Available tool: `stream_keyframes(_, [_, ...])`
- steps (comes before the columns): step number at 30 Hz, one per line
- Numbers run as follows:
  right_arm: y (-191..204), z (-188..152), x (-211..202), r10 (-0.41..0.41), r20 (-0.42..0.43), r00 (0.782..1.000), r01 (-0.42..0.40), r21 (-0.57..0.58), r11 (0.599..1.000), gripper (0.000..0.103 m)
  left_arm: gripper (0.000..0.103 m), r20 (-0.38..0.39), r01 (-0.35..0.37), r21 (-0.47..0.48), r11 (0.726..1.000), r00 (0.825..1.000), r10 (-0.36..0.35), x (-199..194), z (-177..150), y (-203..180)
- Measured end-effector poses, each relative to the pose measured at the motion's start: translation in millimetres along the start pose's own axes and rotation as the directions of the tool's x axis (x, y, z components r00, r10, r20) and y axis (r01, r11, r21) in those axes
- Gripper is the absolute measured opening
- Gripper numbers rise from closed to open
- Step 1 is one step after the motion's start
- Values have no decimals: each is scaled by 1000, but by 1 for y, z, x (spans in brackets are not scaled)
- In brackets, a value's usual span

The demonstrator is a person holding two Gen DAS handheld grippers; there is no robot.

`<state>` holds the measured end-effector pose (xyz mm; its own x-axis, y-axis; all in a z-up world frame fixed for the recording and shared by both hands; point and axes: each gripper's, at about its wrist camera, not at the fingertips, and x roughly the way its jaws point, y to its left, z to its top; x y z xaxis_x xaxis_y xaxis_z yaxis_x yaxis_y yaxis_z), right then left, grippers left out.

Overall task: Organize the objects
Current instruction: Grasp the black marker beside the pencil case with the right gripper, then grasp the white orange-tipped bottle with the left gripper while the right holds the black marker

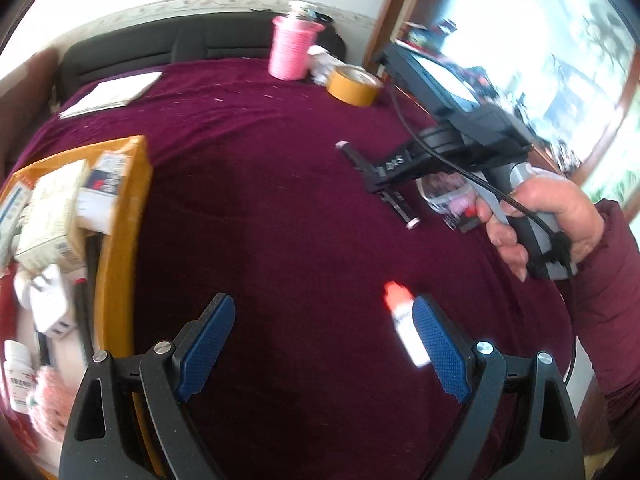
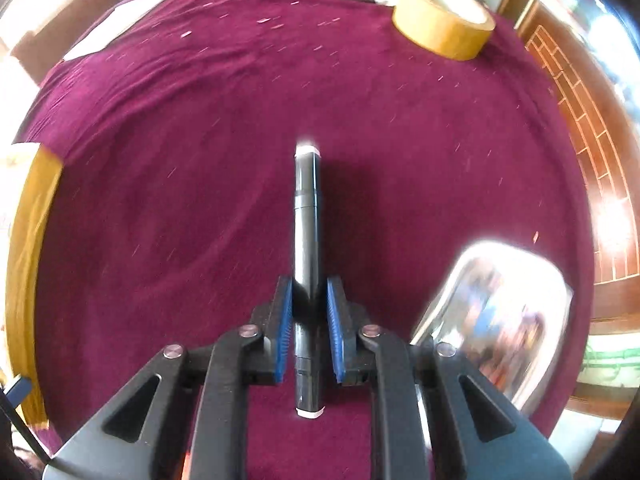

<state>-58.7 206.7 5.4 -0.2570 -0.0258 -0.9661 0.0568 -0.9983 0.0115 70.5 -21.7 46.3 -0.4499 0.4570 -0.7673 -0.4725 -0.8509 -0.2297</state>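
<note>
Brimming with boxes, the carton; left gripper gapes empty, right gripper clamps a marker.

Left wrist view, legible print checked.

- White lettering on the black body of the right gripper, just behind the jaws clamped on the black marker. Only partly legible, reads roughly "DAS", uncertain.
- Cartons in the cardboard box, left of the left gripper jaws: red and blue printed panels, too blurred to read.
- White bottle, left of the jaw base: dark characters on the label, not legible.
- Dropper bottle, just beside the right-hand pad: blue print, blurred.

Right wrist view: nothing readable.
</note>
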Motion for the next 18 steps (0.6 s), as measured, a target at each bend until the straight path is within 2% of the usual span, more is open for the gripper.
stream_keyframes(4, [0, -40, -13, 57, -6, 998, -57, -1, 998, 14, 87, -32, 9, 45, 999, 999, -8, 11, -5, -28])
stream_keyframes(7, [-7, -72, -26, 57, 2, 998, -57, 22, 998, 14, 86, -57, 19, 64, 998, 998, -15, 22, -4, -44])
stream_keyframes(13, [-38, -109, -37, 98, 28, 995, -100, 72, 992, 14, 84, -104, -2, 93, 996, 994, 11, 52, -6, -66])
stream_keyframes(15, [-42, -117, -38, 112, 39, 993, -115, 88, 989, 14, 63, -122, -3, 91, 996, 992, 14, 60, -9, -68])
stream_keyframes(16, [-35, -110, -32, 117, 43, 992, -120, 93, 988, 14, 56, -104, -24, 104, 994, 994, 35, 60, -10, -70])
stream_keyframes(17, [-38, -115, -33, 124, 48, 991, -128, 98, 987, 14, 31, -101, -21, 115, 993, 994, 33, 59, -11, -72])
stream_keyframes(18, [-36, -114, -32, 128, 53, 990, -133, 102, 986, 14, 22, -110, -9, 112, 994, 994, 21, 58, -11, -72])
